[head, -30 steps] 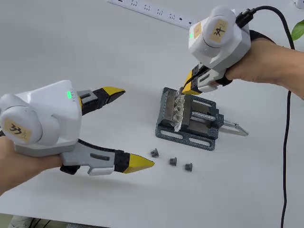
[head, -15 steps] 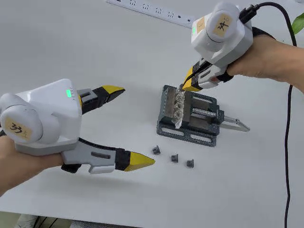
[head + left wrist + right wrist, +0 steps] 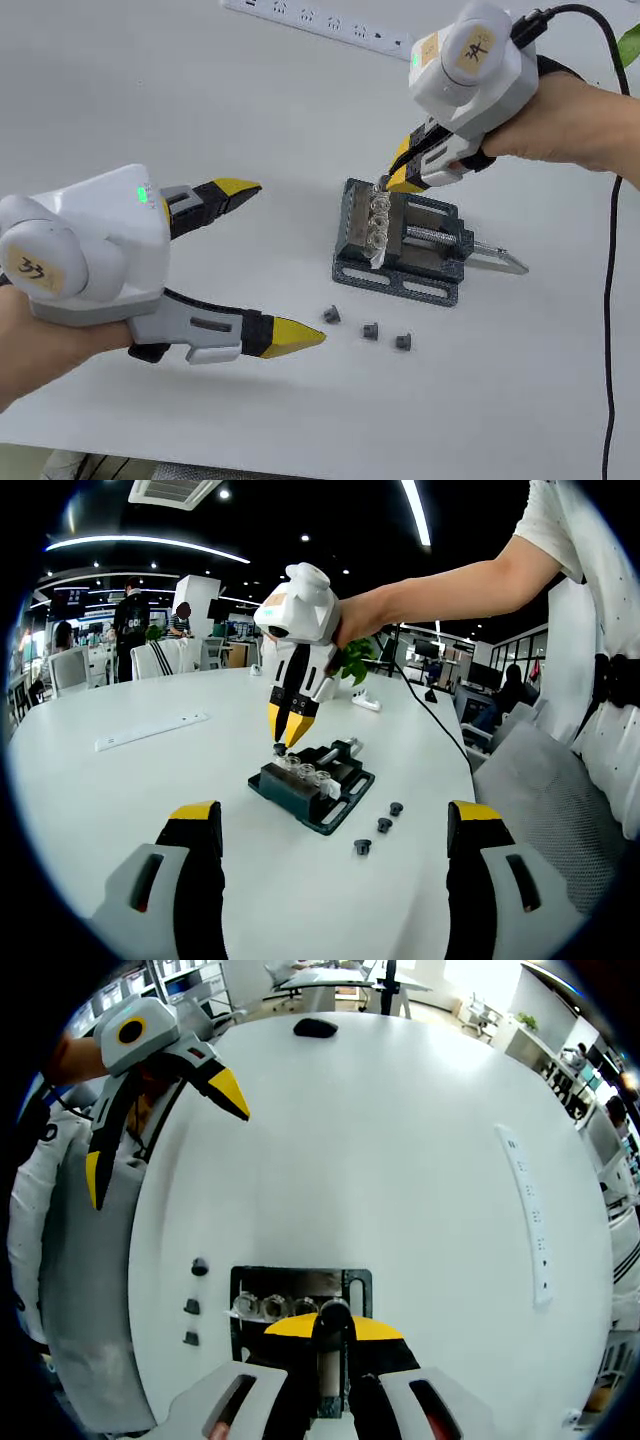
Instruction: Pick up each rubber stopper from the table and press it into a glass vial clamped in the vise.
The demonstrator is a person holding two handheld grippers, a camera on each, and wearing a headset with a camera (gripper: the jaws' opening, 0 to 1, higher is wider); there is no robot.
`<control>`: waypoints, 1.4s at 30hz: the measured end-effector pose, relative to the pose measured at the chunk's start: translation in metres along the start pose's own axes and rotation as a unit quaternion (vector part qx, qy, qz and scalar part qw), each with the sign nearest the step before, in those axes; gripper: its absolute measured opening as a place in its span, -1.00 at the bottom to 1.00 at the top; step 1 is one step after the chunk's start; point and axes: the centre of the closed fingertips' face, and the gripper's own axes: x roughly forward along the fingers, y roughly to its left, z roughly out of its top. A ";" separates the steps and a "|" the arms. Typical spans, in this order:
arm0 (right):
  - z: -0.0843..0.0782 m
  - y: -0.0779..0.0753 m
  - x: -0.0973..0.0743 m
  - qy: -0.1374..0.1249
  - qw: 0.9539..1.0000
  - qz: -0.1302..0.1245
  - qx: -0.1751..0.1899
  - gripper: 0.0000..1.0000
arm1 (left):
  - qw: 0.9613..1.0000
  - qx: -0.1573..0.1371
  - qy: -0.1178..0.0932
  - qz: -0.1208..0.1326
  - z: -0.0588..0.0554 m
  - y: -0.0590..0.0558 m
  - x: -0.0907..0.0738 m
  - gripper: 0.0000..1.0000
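At the near left corner of the bench, the left hand holds the left tongs almost level, pointing to the right across the bench. Its jaws are spread wide, one nearer and one farther, and they hold nothing.

A little farther, just in front of the vise, three loose stoppers lie in a short row, apart from each other. They look small, light and somewhat soft, so I think they do not slip in the jaws but may easily tip or roll. It seems best to take one by its wider head, so that the narrow plug is free for the vial mouth.

The vise stands near the middle of the bench and clamps a row of glass vials. Glass is fragile, so the push should probably be straight down and gentle.

Above the far end of this row, the right hand comes in from the right edge and tilts the right tongs steeply down. Its jaws are closed on a dark held stopper, directly over a vial.

A power strip lies at the far edge.
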 end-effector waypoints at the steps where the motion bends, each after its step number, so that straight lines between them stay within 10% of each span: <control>1: -0.001 0.001 -0.001 0.000 1.000 0.000 0.000 -0.83 | 1.000 0.000 0.000 0.000 0.000 0.000 0.000 0.86; 27: -0.008 0.000 -0.038 -0.065 0.996 -0.046 0.042 -0.58 | 1.000 0.022 0.015 -0.013 0.009 -0.016 0.003 0.86; 42: -0.023 0.019 -0.067 -0.140 0.983 -0.079 0.089 -0.32 | 0.999 0.035 0.029 -0.015 0.011 -0.022 0.000 0.86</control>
